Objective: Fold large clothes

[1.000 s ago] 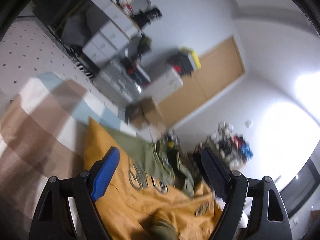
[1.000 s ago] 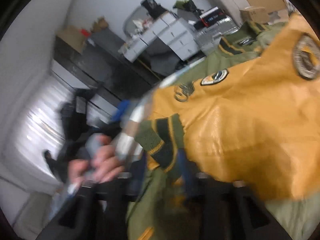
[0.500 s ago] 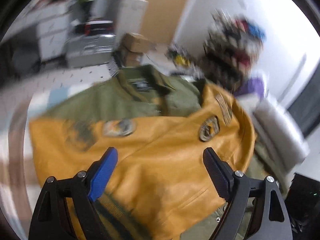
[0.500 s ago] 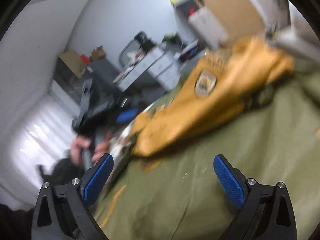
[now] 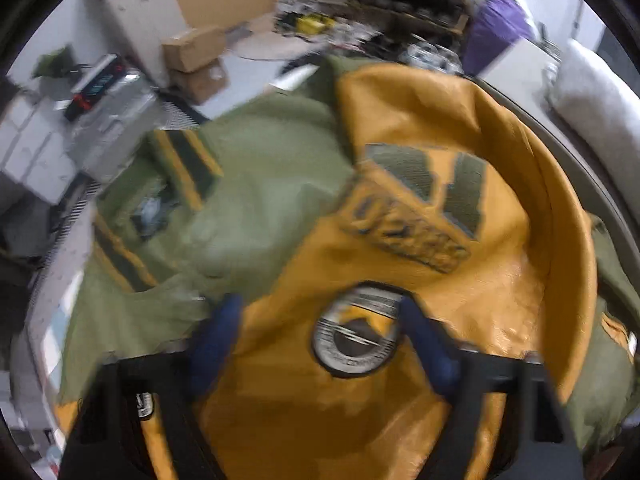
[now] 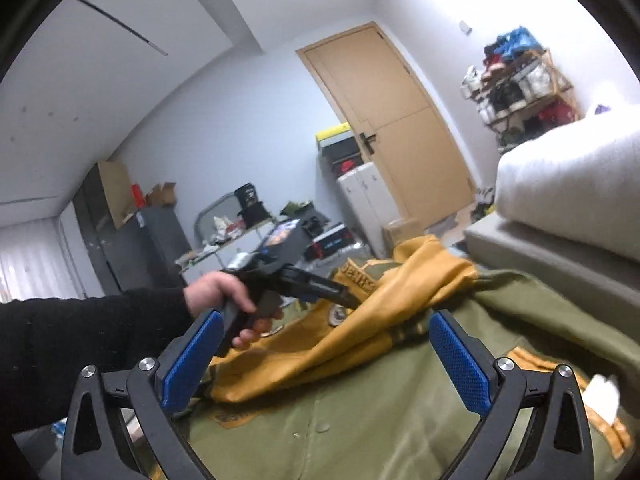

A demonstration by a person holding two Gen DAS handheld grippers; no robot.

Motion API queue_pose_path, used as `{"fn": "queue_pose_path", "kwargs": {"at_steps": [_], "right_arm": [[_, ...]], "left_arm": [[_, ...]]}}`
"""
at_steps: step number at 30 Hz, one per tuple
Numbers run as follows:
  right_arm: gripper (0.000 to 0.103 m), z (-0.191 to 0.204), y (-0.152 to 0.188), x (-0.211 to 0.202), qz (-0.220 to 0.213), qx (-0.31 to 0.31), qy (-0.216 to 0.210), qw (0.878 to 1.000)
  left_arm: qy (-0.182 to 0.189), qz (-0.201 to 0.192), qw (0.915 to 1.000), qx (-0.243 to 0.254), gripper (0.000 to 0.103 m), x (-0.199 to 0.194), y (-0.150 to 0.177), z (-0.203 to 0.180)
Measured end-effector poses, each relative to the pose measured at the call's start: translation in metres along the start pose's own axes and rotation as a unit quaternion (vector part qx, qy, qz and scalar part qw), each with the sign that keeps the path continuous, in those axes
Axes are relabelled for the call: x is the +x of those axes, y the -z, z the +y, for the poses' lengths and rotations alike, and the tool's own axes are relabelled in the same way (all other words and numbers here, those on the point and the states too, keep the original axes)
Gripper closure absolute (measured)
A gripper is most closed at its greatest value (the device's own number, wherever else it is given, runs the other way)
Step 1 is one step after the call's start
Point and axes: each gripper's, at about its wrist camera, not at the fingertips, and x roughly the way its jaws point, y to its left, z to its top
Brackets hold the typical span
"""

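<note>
A large olive-green jacket [image 5: 260,184] with mustard-yellow sleeves [image 5: 500,248] and sewn patches lies spread out. In the left wrist view my left gripper [image 5: 320,316] is open, its blue fingers on either side of a round patch [image 5: 356,340] on the yellow sleeve, close above it. In the right wrist view my right gripper [image 6: 324,340] is open and empty above the green body [image 6: 360,420]. There the left gripper [image 6: 348,296] reaches down onto the yellow sleeve [image 6: 320,352], held by a hand.
A grey sofa with a white cushion [image 6: 568,200] is at the right. A wooden door [image 6: 396,128], a shoe rack [image 6: 520,84], white cabinets [image 6: 360,196], a dark cabinet [image 6: 132,248] and cardboard boxes [image 5: 192,60] stand behind.
The right gripper let go of the striped cuff and drew back, open. The left gripper swung down from facing the room onto the yellow sleeve, still open.
</note>
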Motion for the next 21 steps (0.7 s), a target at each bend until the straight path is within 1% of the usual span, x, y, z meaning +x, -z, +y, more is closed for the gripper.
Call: {"fn": "queue_pose_path", "kwargs": {"at_steps": [1, 2, 3, 5, 7, 9, 10, 12, 13, 14, 15, 16, 17, 18, 19, 20, 21], "right_arm": [[0.0, -0.001, -0.001, 0.005, 0.009, 0.009, -0.004, 1.0], [0.0, -0.002, -0.001, 0.009, 0.017, 0.017, -0.009, 1.0], [0.0, -0.006, -0.001, 0.01, 0.027, 0.03, -0.014, 0.999], [0.0, -0.016, -0.003, 0.004, 0.037, 0.053, -0.027, 0.998], [0.0, -0.024, -0.002, 0.0, 0.041, 0.072, -0.031, 0.996], [0.0, -0.028, 0.003, -0.003, 0.043, 0.08, -0.032, 0.995], [0.0, -0.028, 0.003, -0.003, 0.044, 0.083, -0.035, 0.995], [0.0, -0.029, 0.004, -0.002, 0.048, 0.084, -0.039, 0.994], [0.0, -0.029, 0.004, -0.001, 0.05, 0.083, -0.04, 0.994], [0.0, -0.028, 0.004, 0.001, 0.05, 0.082, -0.04, 0.995], [0.0, -0.027, 0.005, 0.002, 0.05, 0.082, -0.041, 0.995], [0.0, -0.027, 0.005, 0.001, 0.05, 0.082, -0.043, 0.994], [0.0, -0.027, 0.005, 0.001, 0.051, 0.083, -0.045, 0.994], [0.0, -0.027, 0.006, 0.002, 0.053, 0.085, -0.045, 0.994], [0.0, -0.028, 0.007, 0.003, 0.057, 0.088, -0.045, 0.994], [0.0, -0.029, 0.007, 0.003, 0.059, 0.092, -0.047, 0.993], [0.0, -0.03, 0.007, 0.002, 0.058, 0.096, -0.049, 0.993]], "left_arm": [[0.002, 0.011, 0.9999, -0.003, 0.077, 0.0, 0.001, 0.001], [-0.007, 0.019, 0.9998, -0.005, 0.1, 0.0, 0.003, 0.002], [-0.013, 0.022, 0.9997, -0.004, 0.103, -0.002, 0.005, 0.006], [0.001, 0.024, 0.9996, -0.012, 0.103, -0.012, 0.006, 0.014], [0.006, 0.024, 0.9995, -0.018, 0.103, -0.02, 0.006, 0.019], [-0.008, 0.007, 0.9999, -0.008, 0.103, -0.034, 0.008, 0.019], [-0.007, 0.0, 1.0, -0.006, 0.103, -0.036, 0.004, 0.014], [-0.007, -0.028, 0.9996, 0.001, 0.102, -0.048, 0.002, 0.01], [-0.01, -0.032, 0.9994, 0.001, 0.094, -0.047, -0.002, 0.007], [-0.011, -0.032, 0.9994, 0.002, 0.071, -0.044, -0.005, 0.007], [-0.007, -0.032, 0.9995, 0.0, 0.053, -0.041, -0.007, 0.006], [-0.002, -0.035, 0.9993, -0.007, 0.025, -0.04, -0.007, 0.006], [0.009, -0.044, 0.9989, -0.013, 0.023, -0.039, -0.008, 0.006], [0.027, -0.052, 0.9982, -0.015, 0.023, -0.038, -0.01, 0.006], [0.037, -0.058, 0.9975, -0.019, 0.023, -0.033, -0.017, 0.01], [0.043, -0.06, 0.9971, -0.019, 0.023, -0.025, -0.024, 0.013], [0.051, -0.051, 0.9972, -0.016, 0.023, -0.016, -0.029, 0.012]]}}
